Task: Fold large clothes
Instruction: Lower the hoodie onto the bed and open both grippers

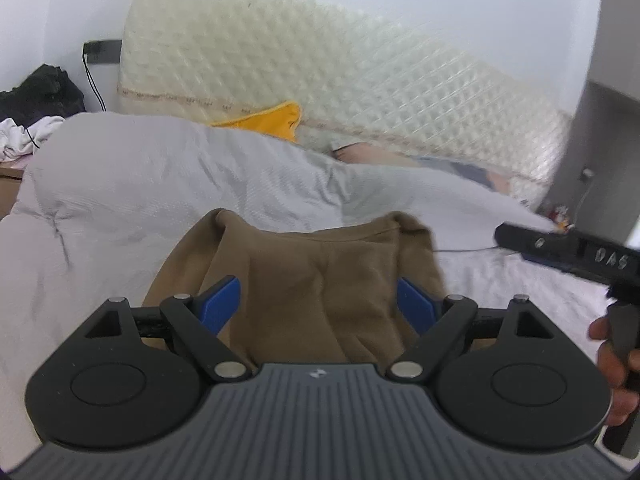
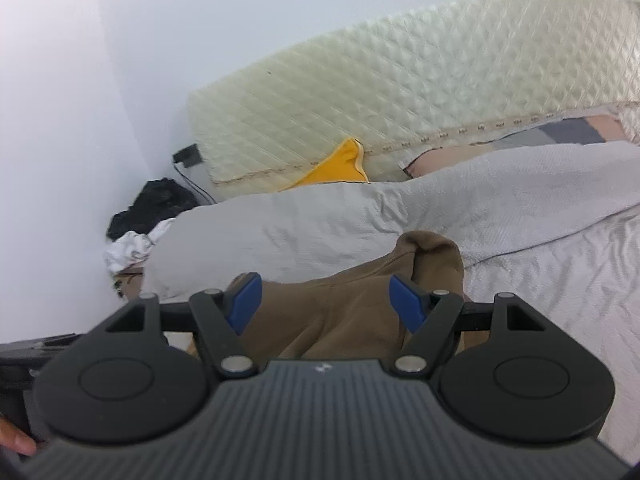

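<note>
A brown garment (image 1: 320, 276) lies bunched on the white bed, right in front of both grippers; it also shows in the right wrist view (image 2: 348, 308). My left gripper (image 1: 319, 304) is open, its blue fingers (image 1: 220, 300) spread on either side of the brown cloth, just above it. My right gripper (image 2: 326, 304) is open too, its blue fingers (image 2: 408, 304) wide over the same garment. The right gripper's black body (image 1: 568, 252) shows at the right edge of the left wrist view, held by a hand.
A grey duvet (image 1: 160, 176) is heaped behind the garment. A quilted white headboard (image 1: 320, 68) stands at the back with a yellow cloth (image 1: 280, 118) against it. Dark and white clothes (image 1: 36, 96) lie at the far left. White bed sheet (image 2: 560, 280) spreads to the right.
</note>
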A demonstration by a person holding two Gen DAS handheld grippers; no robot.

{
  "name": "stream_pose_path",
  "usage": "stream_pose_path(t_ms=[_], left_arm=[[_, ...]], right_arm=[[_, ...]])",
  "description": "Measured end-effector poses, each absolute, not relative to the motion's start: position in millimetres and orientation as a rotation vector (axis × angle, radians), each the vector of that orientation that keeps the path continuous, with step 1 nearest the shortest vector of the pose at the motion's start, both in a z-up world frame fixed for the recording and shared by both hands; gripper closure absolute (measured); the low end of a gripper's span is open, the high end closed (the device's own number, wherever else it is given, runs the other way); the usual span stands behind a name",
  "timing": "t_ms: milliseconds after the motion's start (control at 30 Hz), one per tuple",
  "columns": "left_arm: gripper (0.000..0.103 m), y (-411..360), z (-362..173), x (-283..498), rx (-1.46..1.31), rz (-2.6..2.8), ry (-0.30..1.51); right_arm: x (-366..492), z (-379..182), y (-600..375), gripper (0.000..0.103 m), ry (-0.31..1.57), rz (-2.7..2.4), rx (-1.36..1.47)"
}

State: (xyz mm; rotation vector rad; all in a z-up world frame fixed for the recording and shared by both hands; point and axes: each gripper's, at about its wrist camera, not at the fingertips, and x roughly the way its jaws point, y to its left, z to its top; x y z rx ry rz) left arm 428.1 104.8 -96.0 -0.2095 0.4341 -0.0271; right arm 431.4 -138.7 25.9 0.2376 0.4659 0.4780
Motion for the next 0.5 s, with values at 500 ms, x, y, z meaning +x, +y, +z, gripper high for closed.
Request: stream_pose_path(t_ms=[500], left_arm=[[0.015,53.9,-58.8,234.6,-0.189,-0.075,0.386]], right_arm=[[243.5,50.0,-176.4,0.03,0.362,0.488,0.228]])
